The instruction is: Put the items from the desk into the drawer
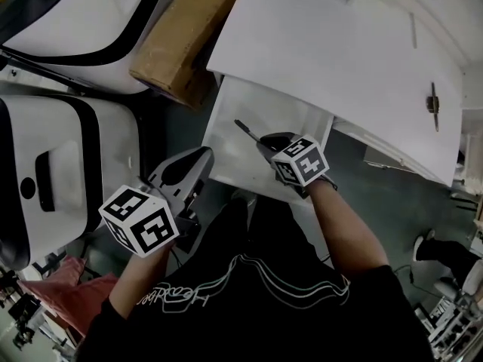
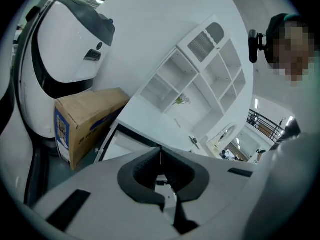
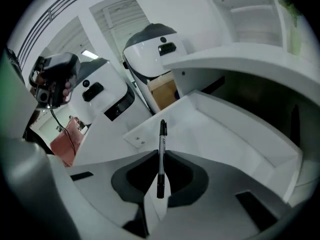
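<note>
Right gripper [image 3: 160, 152] clamps a pen [image 3: 162, 134] over the drawer [image 3: 225, 134]; left gripper [image 2: 160, 152] reads closed only in its view.

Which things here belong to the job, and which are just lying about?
Job: pen in the right gripper; open drawer; desk; small dark item on the desk.
Lying about: cardboard box; white machine; red cloth.

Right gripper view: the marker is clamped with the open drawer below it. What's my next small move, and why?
Probably ease the right gripper a little lower into the drawer before letting go. The marker is pinched between its jaws, pointing over the drawer's bare floor and seemingly not touching it, so a lower release should stop it bouncing.
</note>
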